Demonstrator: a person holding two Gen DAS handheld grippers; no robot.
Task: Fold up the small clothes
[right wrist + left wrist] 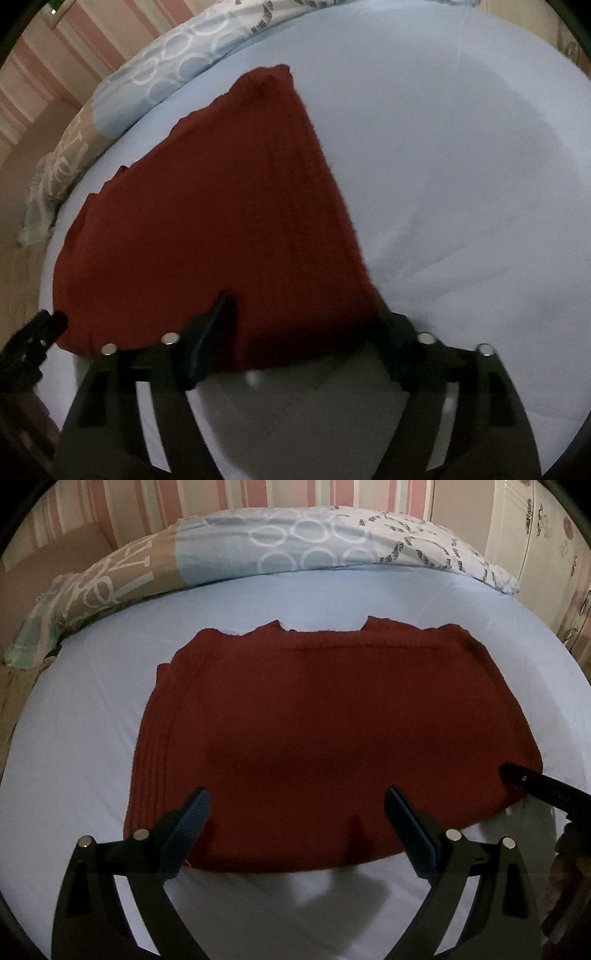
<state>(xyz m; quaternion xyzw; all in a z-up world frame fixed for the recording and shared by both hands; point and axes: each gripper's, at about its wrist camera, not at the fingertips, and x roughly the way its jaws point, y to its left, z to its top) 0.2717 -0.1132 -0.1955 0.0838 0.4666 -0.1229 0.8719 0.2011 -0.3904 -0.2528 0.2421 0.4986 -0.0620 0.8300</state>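
Observation:
A dark red knitted garment lies flat on the light blue bed sheet. It also shows in the right wrist view. My left gripper is open, its fingers spread over the garment's near edge, holding nothing. My right gripper is open over the garment's near right corner; its right finger sits at the cloth's edge, partly hidden by it. The right gripper's tip also shows in the left wrist view at the garment's right corner. The left gripper appears at the far left of the right wrist view.
A patterned blue and tan pillow lies along the far edge of the bed. A striped pink wall stands behind it. A cupboard with floral print is at the far right. Bare sheet spreads to the right of the garment.

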